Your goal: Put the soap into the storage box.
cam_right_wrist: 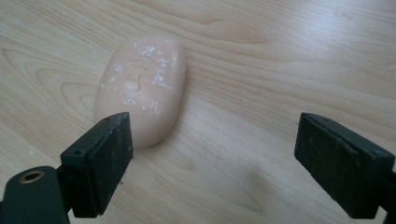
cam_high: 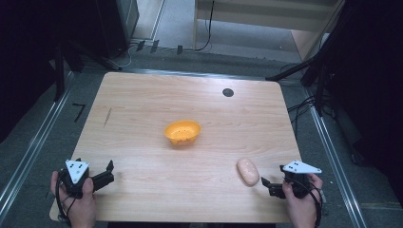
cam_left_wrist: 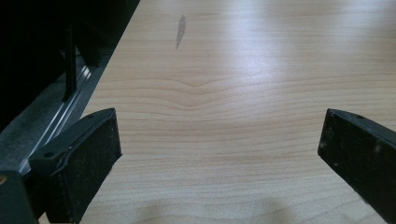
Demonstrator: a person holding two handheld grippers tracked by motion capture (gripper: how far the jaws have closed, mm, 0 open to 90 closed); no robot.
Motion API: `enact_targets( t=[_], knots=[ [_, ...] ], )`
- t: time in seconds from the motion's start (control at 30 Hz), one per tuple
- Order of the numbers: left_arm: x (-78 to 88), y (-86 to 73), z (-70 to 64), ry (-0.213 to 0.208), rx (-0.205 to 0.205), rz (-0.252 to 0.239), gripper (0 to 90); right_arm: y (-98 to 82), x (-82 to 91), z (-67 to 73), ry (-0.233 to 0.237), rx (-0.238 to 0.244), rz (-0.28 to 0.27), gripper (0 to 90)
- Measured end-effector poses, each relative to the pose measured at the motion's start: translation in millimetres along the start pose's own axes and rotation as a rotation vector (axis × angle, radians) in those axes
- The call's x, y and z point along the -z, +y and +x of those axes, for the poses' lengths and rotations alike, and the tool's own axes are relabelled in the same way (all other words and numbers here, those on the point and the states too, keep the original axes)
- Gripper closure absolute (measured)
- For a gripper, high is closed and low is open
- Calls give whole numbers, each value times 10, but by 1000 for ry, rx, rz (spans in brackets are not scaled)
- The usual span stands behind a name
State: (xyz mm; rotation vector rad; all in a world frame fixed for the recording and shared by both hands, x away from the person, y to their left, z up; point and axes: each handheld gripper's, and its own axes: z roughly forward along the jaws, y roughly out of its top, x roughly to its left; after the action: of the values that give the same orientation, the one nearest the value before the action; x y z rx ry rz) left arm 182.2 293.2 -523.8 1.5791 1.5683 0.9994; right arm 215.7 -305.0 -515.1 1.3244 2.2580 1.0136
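We are holding our left gripper (cam_high: 110, 172) low in our left hand (cam_high: 78, 199), its grey three-cornered plate (cam_high: 76, 169) facing up and its jaws pointing away from us toward the right. Those jaws are standing wide apart with nothing between them. We are holding our right gripper (cam_high: 266, 184) in our right hand (cam_high: 299, 202), its own plate (cam_high: 301, 167) on top and its jaws pointing toward the left. They are standing apart too, gripping nothing. Both forearms are coming in from the near edge, well apart from each other.
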Motion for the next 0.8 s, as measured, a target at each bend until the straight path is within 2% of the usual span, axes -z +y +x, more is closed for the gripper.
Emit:
enact_targets(
  t=[0.07, 0.27, 0.47, 0.8],
  knots=[
    [2, 0, -4, 1, 0, -1, 0, 27, -4, 15, 3, -4, -1, 122],
    [-1, 0, -52, 13, -45, 7, 0, 69, -35, 65, 19, -4, 8, 123],
    [-1, 1, -36, 7, -29, 8, 0, 105, -70, 98, 21, -4, 13, 128],
    [-10, 4, -42, 7, -36, 13, 0, 209, -138, 212, 37, 7, 27, 129]
  ],
)
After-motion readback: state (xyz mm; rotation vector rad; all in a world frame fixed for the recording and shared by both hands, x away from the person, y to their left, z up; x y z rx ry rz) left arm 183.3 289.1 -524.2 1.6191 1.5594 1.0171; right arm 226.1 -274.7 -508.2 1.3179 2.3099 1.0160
